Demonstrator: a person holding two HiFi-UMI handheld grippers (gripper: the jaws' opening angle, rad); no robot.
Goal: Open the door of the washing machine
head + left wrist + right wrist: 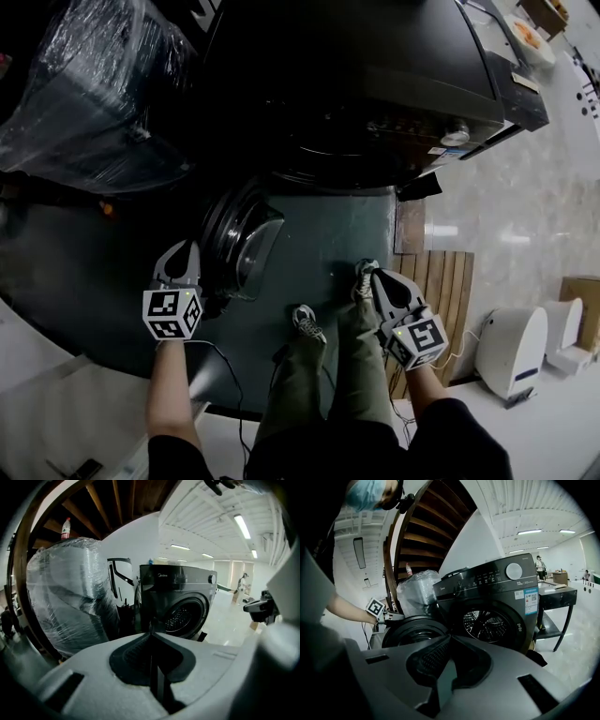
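Note:
The dark washing machine [356,84] stands ahead of me, its round drum opening [490,623] uncovered. Its round glass door [242,246] hangs swung out to the left; the right gripper view also shows this door [415,632]. My left gripper [187,251] is shut and empty at the door's outer edge; I cannot tell whether it touches it. In its own view the left gripper [152,632] points past the machine [176,602]. My right gripper [368,274] hovers in front of the machine, shut on nothing, and its own view has the right gripper [449,637] aimed at the drum.
A bulky item wrapped in clear film [94,94] stands left of the machine. Wooden slats [441,281] and white appliances [511,352] lie to the right. A dark table [555,592] stands right of the machine. My shoes [305,323] are on the dark mat.

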